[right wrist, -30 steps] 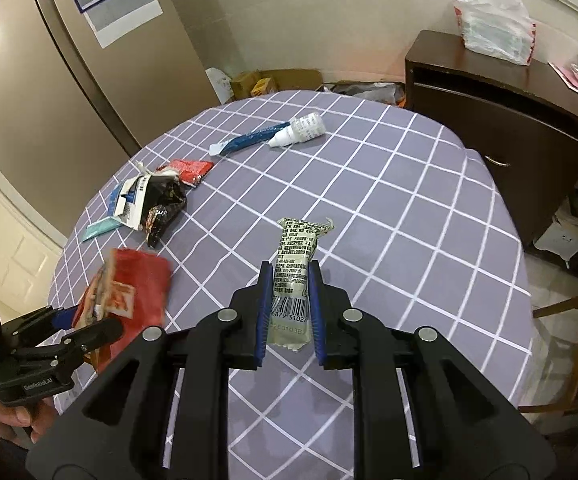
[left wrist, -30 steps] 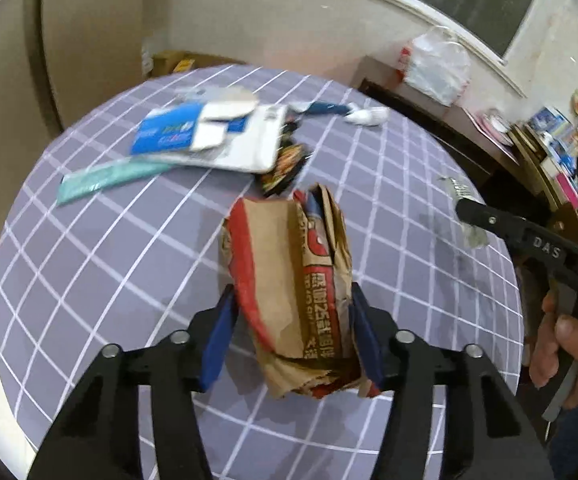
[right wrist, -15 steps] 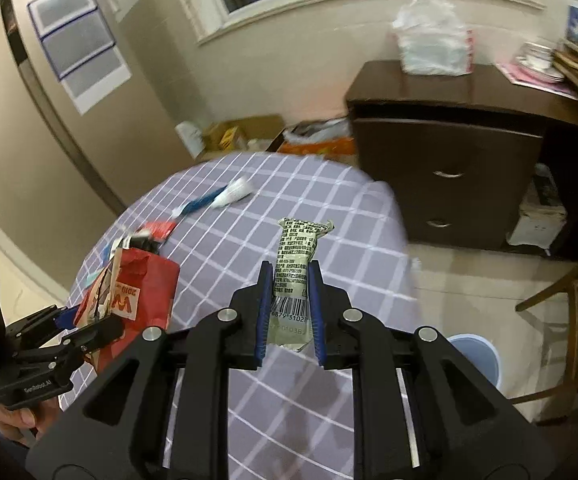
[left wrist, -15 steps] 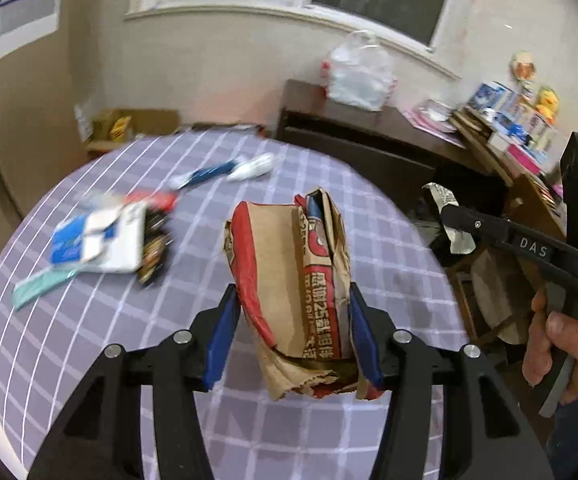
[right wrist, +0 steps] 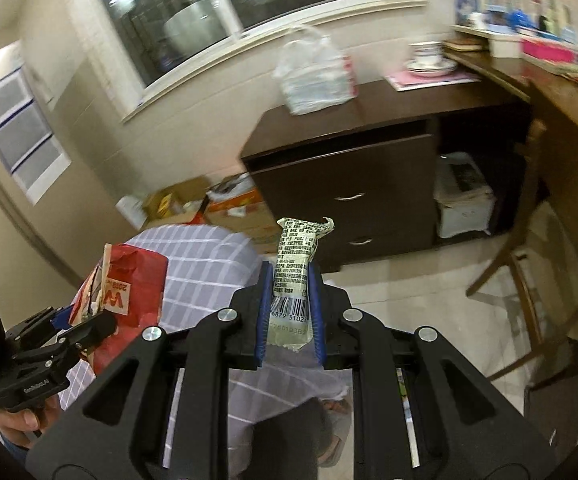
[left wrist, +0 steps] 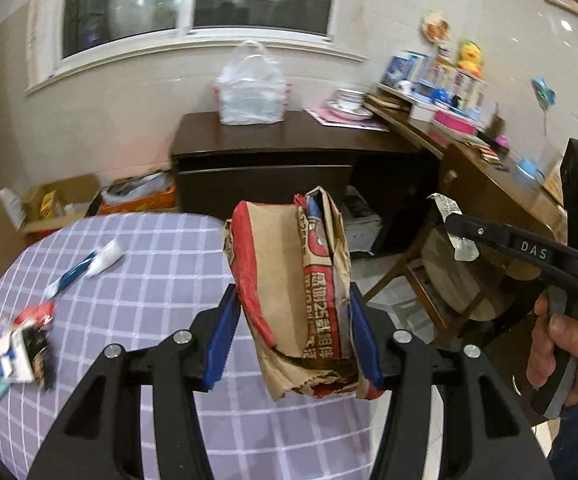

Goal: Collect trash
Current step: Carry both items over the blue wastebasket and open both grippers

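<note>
Tools point(left wrist: 295, 336) point(right wrist: 289, 316) angled downward clamp paper bag point(left wrist: 289, 280) and wrapper point(right wrist: 293, 276).

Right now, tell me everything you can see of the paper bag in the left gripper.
The paper bag is brown kraft paper with red printed panels, white lettering and a touch of blue. It is crumpled and folded flat, its lower edge torn and ragged. It stands roughly upright, held off the checked tablecloth, clamped at its lower half between the blue pads of the left gripper. Nothing else touches it. The right wrist view shows its red side.
</note>
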A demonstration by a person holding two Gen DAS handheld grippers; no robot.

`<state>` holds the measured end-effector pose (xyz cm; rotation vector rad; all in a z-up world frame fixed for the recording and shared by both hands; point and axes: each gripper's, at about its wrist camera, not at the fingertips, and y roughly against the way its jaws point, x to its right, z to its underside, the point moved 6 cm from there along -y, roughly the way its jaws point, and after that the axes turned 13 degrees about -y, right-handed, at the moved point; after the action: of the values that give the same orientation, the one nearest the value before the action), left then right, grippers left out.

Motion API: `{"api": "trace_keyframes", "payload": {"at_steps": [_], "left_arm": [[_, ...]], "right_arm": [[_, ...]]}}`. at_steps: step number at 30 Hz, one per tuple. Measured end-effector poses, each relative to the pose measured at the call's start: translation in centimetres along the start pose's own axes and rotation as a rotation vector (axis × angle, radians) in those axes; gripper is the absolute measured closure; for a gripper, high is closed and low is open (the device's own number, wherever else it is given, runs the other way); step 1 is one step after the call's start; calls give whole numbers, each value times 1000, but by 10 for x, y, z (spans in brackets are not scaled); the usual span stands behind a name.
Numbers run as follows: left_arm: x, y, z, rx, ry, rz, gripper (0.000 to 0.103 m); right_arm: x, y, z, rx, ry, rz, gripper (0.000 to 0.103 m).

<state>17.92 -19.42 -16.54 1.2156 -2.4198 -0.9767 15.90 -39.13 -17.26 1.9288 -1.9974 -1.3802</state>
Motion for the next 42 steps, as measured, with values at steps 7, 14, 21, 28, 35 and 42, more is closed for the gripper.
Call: {"api": "trace_keyframes", "payload": {"at_steps": [7,14,21,28,35,42], "left_arm": [[48,-37,-23,-28,-82,60,51],[97,-86,-19,-111,-162,117,51],[127,-133,-14,-197,-215,159,46],[122,-145,-11,-218,-201,140,16],[97,-125,-16,-174,-155,105,14],[72,-89,-21,-105,-120,71,11]], "right_arm": [[59,6,-7,12,-87,63,85],[103,-8,3,-26,-167,98,85],[139,-34,13,-78,-244,108,82],[174,-48,27,-102,-349,151,20],[173,-44,26,-95,-354,195,6],[136,-40,19,-79,-293,174,6]]}}
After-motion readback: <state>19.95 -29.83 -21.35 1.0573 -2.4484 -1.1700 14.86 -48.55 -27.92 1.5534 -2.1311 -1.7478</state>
